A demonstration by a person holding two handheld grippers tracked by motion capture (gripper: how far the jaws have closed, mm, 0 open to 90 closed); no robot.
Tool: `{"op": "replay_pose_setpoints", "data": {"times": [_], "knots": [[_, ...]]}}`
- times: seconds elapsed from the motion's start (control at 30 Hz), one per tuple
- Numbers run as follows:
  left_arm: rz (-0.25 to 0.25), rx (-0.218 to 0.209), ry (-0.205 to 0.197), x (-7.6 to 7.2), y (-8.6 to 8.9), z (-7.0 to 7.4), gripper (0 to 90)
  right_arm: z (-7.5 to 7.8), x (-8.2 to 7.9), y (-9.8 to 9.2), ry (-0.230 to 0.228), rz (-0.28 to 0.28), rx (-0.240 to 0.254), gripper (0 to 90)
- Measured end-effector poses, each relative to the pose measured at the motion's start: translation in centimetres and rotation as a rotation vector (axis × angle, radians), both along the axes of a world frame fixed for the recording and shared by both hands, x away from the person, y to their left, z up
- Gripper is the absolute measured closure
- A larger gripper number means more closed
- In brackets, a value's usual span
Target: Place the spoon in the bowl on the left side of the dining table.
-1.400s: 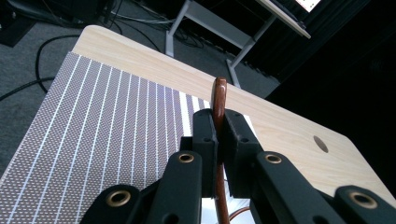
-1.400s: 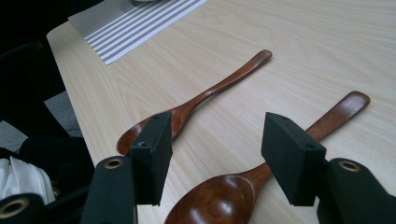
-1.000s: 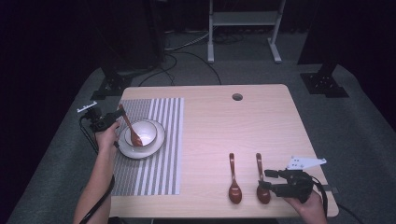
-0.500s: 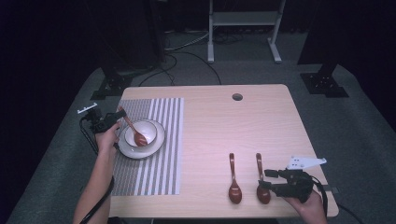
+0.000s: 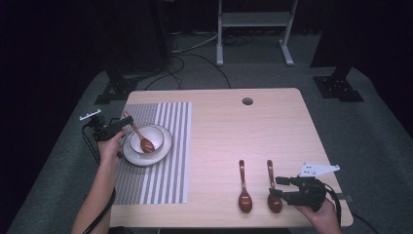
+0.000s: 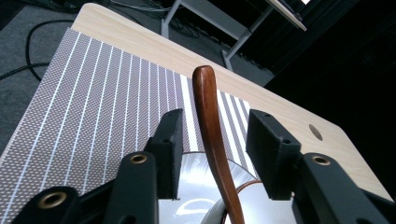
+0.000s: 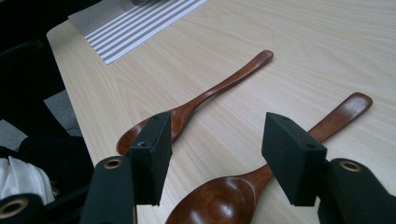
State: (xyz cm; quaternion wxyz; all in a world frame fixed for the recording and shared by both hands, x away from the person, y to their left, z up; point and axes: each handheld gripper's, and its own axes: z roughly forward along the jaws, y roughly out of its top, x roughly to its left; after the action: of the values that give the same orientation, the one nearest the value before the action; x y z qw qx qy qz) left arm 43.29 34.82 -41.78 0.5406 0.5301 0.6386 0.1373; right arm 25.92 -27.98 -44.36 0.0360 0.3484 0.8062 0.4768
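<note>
A: The spoon (image 5: 141,137) in the bowl (image 5: 155,135) first; how will it handle?

B: My guess is light, stiff and smooth; lacquered wood by the look, so it could slide between hard pads; not fragile. Its head sits in the bowl, its handle leans up and out toward the left gripper (image 5: 120,125); the bowl stands on a plate (image 5: 131,157), the plate on the striped mat (image 5: 165,175).

A: Where would you take hold?

B: On the handle, near its upper end, flat sides to the pads; the head is too round and too slick, I'd judge.

A: And the left gripper's jaws?

B: Parted, one either side of the handle, with a gap showing on both sides; near it, not clamped.

A: The right gripper (image 5: 278,188)?

B: Wide open, low over the nearer of two spare spoons (image 5: 272,187) on the bare table (image 5: 234,126); the other one (image 5: 243,187) lies just beside it, apart and roughly parallel.

A: What does each view add?

B: The left gripper view gives the gaps beside the handle (image 6: 210,135); from the high view that could pass for a grip; the right gripper view shows the near spoon's head (image 7: 219,198) between its jaws, untouched; the high view alone gives the whole layout, mat at the left, spares at the front right.
</note>
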Motion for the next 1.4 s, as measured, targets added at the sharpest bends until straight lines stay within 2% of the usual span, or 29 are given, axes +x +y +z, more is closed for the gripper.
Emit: {"op": "replay_pose_setpoints", "data": {"times": [0.53,0.57,0.67,0.73,0.8,1.03,1.3,1.4], "knots": [[-0.021,0.035,0.017,-1.6,0.2,0.2,35.7,-0.3,0.4,-0.8,0.003,-0.040,0.008,34.6],[-0.021,0.043,0.016,-1.7,0.2,0.3,35.7,-0.3,0.5,-0.9,-0.002,-0.044,0.008,34.2],[-0.022,0.062,0.010,-2.0,0.0,0.8,28.2,-0.2,0.4,-1.1,-0.004,-0.057,0.011,32.8],[-0.047,0.095,0.002,-2.3,-0.4,1.4,25.4,-0.2,0.4,-1.2,-0.003,-0.068,0.012,31.2],[-0.053,0.094,0.002,-2.4,-0.6,1.6,21.8,-0.2,0.5,-1.3,-0.002,-0.073,0.011,30.4],[-0.104,0.105,-0.017,-3.2,-1.6,2.5,17.5,0.0,0.4,-1.4,0.003,-0.092,0.008,28.2],[-0.128,0.126,-0.011,-3.8,-2.1,2.8,10.5,0.0,0.2,-1.5,0.003,-0.101,-0.001,28.1],[-0.130,0.119,-0.014,-4.0,-2.3,2.9,10.1,-0.1,0.3,-1.6,0.005,-0.104,0.001,28.1]]}}
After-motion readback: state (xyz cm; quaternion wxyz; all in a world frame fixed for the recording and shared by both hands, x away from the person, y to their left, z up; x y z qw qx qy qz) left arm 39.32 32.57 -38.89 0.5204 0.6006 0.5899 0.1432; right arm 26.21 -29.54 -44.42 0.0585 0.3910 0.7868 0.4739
